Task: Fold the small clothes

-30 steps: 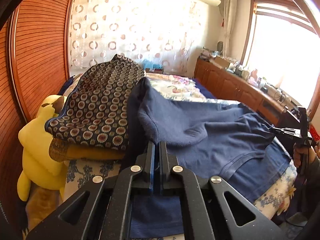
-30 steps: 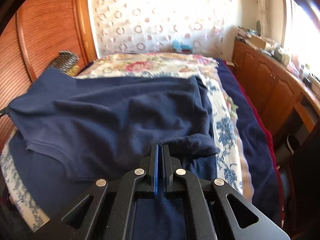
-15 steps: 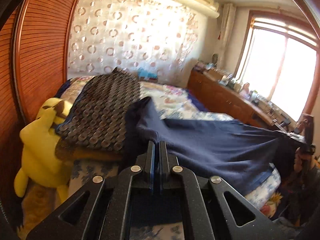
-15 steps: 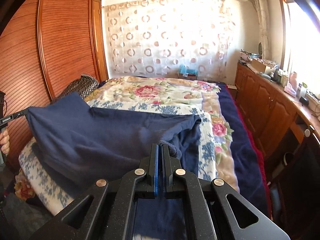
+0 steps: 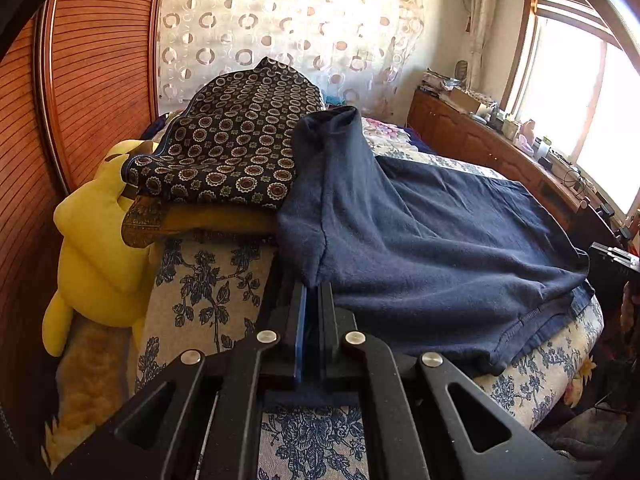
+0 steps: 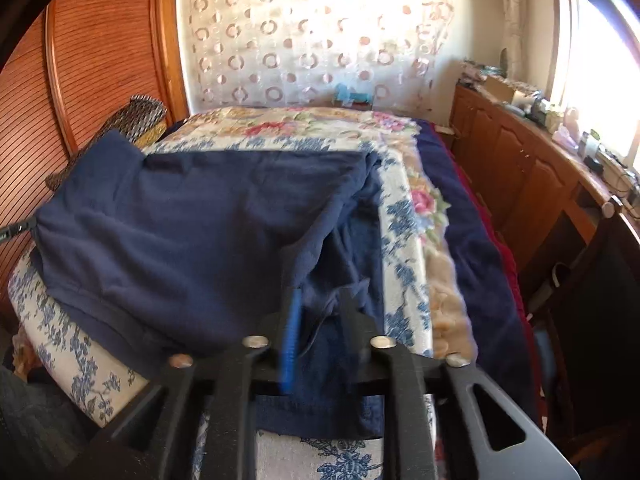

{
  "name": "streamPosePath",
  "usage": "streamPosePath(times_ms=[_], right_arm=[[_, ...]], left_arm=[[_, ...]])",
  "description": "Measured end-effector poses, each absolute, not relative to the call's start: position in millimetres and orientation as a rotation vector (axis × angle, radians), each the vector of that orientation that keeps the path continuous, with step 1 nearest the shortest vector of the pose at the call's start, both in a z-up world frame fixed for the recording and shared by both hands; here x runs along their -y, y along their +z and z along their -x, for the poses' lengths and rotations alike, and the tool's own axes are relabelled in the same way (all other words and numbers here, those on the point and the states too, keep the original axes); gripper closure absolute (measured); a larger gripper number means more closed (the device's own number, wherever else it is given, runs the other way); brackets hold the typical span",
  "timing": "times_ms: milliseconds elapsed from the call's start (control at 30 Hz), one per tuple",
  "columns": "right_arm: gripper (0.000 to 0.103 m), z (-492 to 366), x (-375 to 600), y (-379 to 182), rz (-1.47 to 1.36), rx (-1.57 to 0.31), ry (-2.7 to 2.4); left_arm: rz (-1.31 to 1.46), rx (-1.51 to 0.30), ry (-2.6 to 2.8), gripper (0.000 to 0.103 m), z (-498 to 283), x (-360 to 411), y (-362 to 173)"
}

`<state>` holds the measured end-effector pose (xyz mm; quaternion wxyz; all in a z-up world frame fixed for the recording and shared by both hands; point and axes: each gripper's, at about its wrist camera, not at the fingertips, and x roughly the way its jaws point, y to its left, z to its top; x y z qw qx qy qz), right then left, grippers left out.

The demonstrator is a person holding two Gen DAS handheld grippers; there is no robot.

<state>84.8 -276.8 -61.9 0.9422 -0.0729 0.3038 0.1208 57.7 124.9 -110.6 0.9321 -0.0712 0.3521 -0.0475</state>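
Pinching a corner of the navy shirt point(image 5: 420, 240), the left hand-held gripper point(image 5: 312, 300) has its jaws nearly together on the fabric at the near left edge of the bed point(image 5: 208, 292). The shirt lies folded over itself across the floral bedspread point(image 6: 404, 216), its far left corner resting against a stack of patterned folded cloth point(image 5: 236, 148) beside a yellow plush toy point(image 5: 92, 240). The right hand-held gripper point(image 6: 320, 312) is at the shirt's near right part with its jaws spread apart, cloth bunched loosely between them. Wooden cabinets point(image 6: 516, 164) line the right wall.
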Motion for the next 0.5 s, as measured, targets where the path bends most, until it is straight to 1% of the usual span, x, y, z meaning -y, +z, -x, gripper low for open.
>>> streamPosePath(times_ms=[67, 167, 267, 500], right_arm=[[0.057, -84, 275, -49, 0.146, -0.59, 0.234], [0.054, -77, 271, -40, 0.151, -0.552, 0.227], [0.047, -75, 256, -43, 0.153, -0.542, 0.273], [0.046, -88, 202, -73, 0.175, -0.596, 0.364]], left_arm=[[0.14, -0.719, -0.093, 0.099, -57, -124, -110], [0.129, -0.721, -0.086, 0.099, -56, -120, -111], [0.118, -0.72, -0.085, 0.099, -55, -117, -111], [0.114, -0.719, -0.088, 0.099, -54, -113, -111]])
